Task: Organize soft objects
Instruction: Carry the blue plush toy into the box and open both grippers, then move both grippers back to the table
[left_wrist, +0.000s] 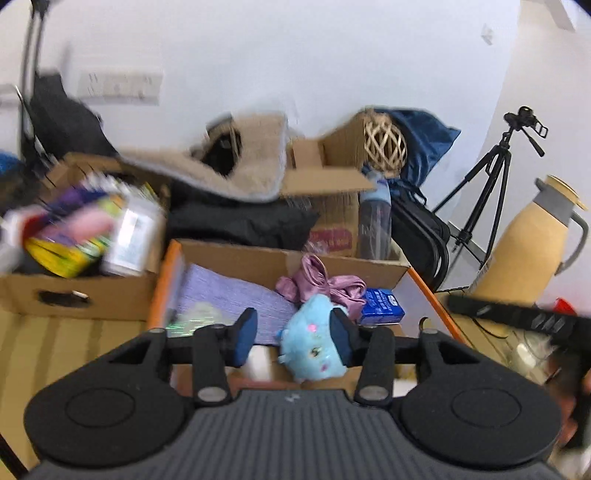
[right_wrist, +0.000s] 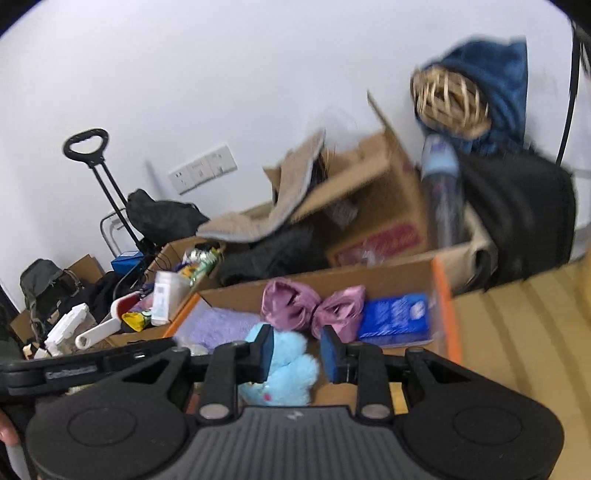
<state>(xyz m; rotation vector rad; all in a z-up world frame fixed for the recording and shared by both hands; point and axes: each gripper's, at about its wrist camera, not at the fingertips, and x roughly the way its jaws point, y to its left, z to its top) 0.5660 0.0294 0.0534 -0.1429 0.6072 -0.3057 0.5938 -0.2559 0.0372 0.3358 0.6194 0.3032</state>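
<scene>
While the blue plush lies at the near edge of the orange-rimmed box, both grippers crowd it from the near side. The left gripper stands part open; its right pad touches the plush, the left pad is clear, so no firm hold shows. The right gripper is narrower, its left pad against the plush, the other apart. Neither clearly grips. The plush seems to lie with its long axis running away from the grippers, face toward the left camera. Behind it sit the pink bow, purple cloth and blue packet.
</scene>
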